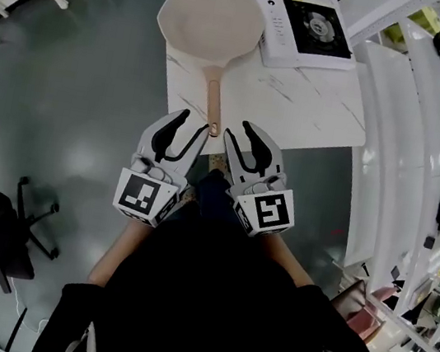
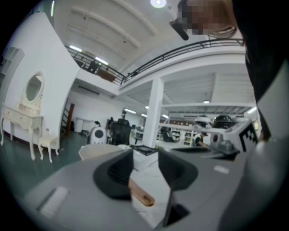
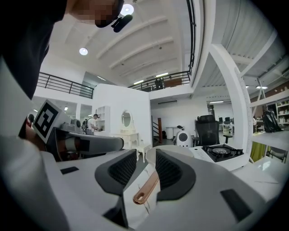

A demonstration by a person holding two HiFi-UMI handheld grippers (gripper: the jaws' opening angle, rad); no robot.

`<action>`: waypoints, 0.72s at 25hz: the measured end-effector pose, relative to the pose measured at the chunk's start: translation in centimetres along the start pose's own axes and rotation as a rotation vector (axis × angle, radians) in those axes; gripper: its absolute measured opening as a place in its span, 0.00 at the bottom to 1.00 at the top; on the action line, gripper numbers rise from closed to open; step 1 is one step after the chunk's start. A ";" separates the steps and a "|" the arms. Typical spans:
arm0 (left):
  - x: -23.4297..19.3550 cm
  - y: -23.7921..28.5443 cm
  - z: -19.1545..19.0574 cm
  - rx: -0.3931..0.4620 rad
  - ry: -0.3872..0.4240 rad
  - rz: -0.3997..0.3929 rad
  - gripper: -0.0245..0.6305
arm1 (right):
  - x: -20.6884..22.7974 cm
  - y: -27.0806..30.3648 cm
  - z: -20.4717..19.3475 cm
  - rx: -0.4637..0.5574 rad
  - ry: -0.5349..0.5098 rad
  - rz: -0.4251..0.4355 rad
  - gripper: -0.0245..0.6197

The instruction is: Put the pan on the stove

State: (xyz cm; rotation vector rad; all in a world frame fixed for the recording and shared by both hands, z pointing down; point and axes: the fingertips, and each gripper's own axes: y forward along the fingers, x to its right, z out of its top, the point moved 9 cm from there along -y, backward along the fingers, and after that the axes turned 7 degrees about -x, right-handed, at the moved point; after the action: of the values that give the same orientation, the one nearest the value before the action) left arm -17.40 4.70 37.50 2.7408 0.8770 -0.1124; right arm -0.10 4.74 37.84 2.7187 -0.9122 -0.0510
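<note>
Pan (image 1: 211, 17) lies on table (image 1: 316, 103) beside stove (image 1: 311, 29), not on it; left gripper (image 1: 191, 124) and right gripper (image 1: 240, 131) flank handle (image 1: 212, 99) tip, jaws apart, grasping nothing, so lift and placement remain undone.

Pan (image 1: 210, 17) beside stove (image 1: 311, 29) on table (image 1: 298, 109), left gripper (image 1: 193, 123), right gripper (image 1: 239, 130) flanking handle (image 1: 212, 103)

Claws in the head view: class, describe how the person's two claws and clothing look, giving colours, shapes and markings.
The left claw and the right claw both have light grey, curved shells, lined inside with black ribbed pads. Behind each sits a cube bearing black-and-white square markers. No cables show. The person wears a black top.
</note>
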 end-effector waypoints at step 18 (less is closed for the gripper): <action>-4.0 8.6 -1.7 -0.136 -0.183 0.054 0.30 | 6.7 7.4 -2.4 -0.114 -0.027 0.259 0.19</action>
State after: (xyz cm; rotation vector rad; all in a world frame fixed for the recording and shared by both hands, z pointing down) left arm -15.64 -3.84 41.66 2.5768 0.7327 -0.2776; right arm 1.22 -4.33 42.47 2.4808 -1.2214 -0.0863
